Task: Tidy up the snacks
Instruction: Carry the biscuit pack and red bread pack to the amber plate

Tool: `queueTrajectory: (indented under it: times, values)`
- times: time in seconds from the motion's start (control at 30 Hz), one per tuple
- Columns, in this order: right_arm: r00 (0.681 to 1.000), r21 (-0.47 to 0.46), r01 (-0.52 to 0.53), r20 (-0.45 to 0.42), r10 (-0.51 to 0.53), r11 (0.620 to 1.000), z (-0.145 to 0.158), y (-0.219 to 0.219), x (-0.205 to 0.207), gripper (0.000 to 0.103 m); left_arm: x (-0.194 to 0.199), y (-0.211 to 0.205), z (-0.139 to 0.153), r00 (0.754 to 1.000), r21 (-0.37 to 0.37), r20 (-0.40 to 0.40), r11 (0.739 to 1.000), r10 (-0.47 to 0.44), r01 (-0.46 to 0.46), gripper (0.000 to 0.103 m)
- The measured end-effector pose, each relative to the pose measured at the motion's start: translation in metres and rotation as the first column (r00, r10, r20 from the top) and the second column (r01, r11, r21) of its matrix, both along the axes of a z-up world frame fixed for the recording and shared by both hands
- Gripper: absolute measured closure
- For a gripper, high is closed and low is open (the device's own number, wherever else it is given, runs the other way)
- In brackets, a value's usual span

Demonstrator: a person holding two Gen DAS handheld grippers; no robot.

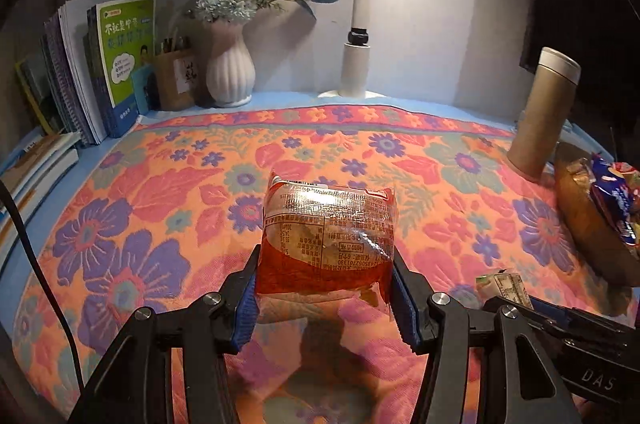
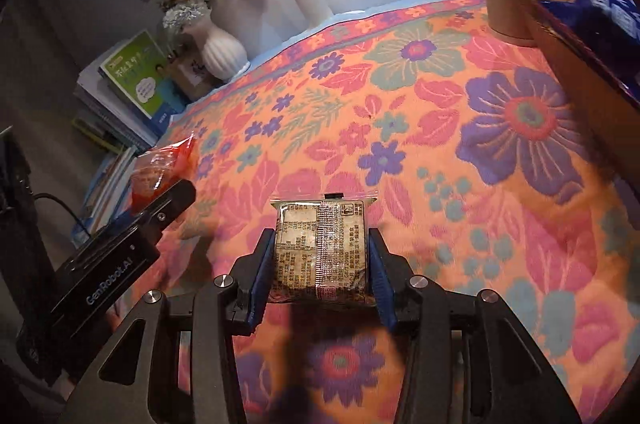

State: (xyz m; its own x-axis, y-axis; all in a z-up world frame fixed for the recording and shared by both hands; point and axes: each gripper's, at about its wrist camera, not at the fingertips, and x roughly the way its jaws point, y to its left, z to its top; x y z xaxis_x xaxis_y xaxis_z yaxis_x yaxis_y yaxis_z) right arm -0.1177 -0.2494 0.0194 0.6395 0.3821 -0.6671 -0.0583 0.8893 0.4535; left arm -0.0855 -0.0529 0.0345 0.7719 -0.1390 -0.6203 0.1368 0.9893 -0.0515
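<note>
Left tool (image 1: pixel 325 298): clamped on a red snack packet (image 1: pixel 328 240), held above the floral cloth (image 1: pixel 160 184). Right tool (image 2: pixel 320 276): clamped on a pale snack packet (image 2: pixel 320 252), likewise over the cloth. Bench: cloth-covered. Behind the cloth: white vase (image 1: pixel 231 68), books (image 1: pixel 120 64), lamp (image 1: pixel 356 68), thermos (image 1: pixel 540 112). Right of the cloth: basket (image 1: pixel 588 224) holding snacks.

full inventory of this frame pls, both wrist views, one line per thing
red snack packet: 1, red and clear, held above the cloth
pale snack packet: 1, beige, held above the cloth
box of snacks: 1, brown, blue packets inside, right edge
floral cloth: 1, orange, pink, purple, covers desk
tumbler: 1, tan, white lid, back right
lamp: 1, white, back centre
vase of flowers: 1, white, back left
pen holder: 1, brown, beside vase
books: several, green and blue, left
left hand-held gripper: 1, black, blue pads, shut on red packet
right hand-held gripper: 1, black, blue pads, shut on pale packet
</note>
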Motion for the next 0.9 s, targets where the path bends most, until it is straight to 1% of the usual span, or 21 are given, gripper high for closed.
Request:
queueTrajectory:
  times: [0.07, 0.1, 0.13, 0.23, 0.3, 0.4, 0.5, 0.6, 0.67, 0.73, 0.83, 0.9]
  values:
    - [1.0, 0.027, -0.009, 0.02, 0.009, 1.0, 0.008, -0.009, -0.018, 0.06, -0.005, -0.005, 0.007, 1.0, -0.024, -0.011, 1.0, -0.01, 0.009, 0.049]
    - [0.999, 0.038, -0.016, 0.032, 0.015, 0.999, 0.013, -0.013, -0.026, 0.06, -0.007, -0.008, 0.013, 1.0, -0.048, -0.009, 0.999, -0.018, 0.018, 0.049]
    - [0.999, 0.042, -0.014, 0.048, 0.012, 0.999, 0.02, -0.019, -0.035, 0.06, -0.01, -0.011, 0.021, 1.0, -0.067, 0.002, 0.997, -0.03, 0.03, 0.049]
    - [0.996, 0.046, -0.001, 0.087, -0.003, 0.999, 0.038, -0.035, -0.054, 0.06, -0.018, -0.028, 0.044, 0.997, -0.094, 0.036, 0.993, -0.072, 0.075, 0.049]
    - [0.991, 0.067, 0.002, 0.13, -0.011, 0.998, 0.052, -0.048, -0.066, 0.06, -0.021, -0.044, 0.059, 0.992, -0.117, 0.048, 0.986, -0.118, 0.123, 0.049]
    - [0.979, 0.065, 0.029, 0.198, -0.041, 0.997, 0.075, -0.068, -0.083, 0.06, -0.018, -0.074, 0.08, 0.981, -0.151, 0.046, 0.97, -0.186, 0.191, 0.049]
    - [0.961, 0.057, 0.075, 0.262, -0.087, 0.996, 0.096, -0.093, -0.095, 0.06, -0.013, -0.107, 0.1, 0.966, -0.148, 0.069, 0.955, -0.248, 0.256, 0.049]
    - [0.931, 0.025, 0.177, 0.319, -0.176, 0.984, 0.117, -0.128, -0.103, 0.06, -0.007, -0.149, 0.121, 0.937, -0.112, 0.099, 0.931, -0.336, 0.346, 0.049]
    - [0.912, 0.018, 0.249, 0.332, -0.241, 0.968, 0.125, -0.152, -0.1, 0.06, 0.001, -0.177, 0.13, 0.908, -0.109, 0.103, 0.903, -0.405, 0.415, 0.049]
    - [0.892, 0.033, 0.306, 0.34, -0.299, 0.951, 0.129, -0.181, -0.097, 0.06, 0.009, -0.204, 0.138, 0.882, -0.1, 0.109, 0.878, -0.458, 0.468, 0.049]
    - [0.871, 0.052, 0.385, 0.309, -0.381, 0.922, 0.127, -0.215, -0.088, 0.06, 0.023, -0.24, 0.142, 0.839, -0.074, 0.109, 0.837, -0.533, 0.541, 0.049]
    - [0.862, 0.072, 0.416, 0.285, -0.418, 0.907, 0.122, -0.231, -0.085, 0.06, 0.031, -0.258, 0.139, 0.815, -0.064, 0.1, 0.813, -0.571, 0.578, 0.049]
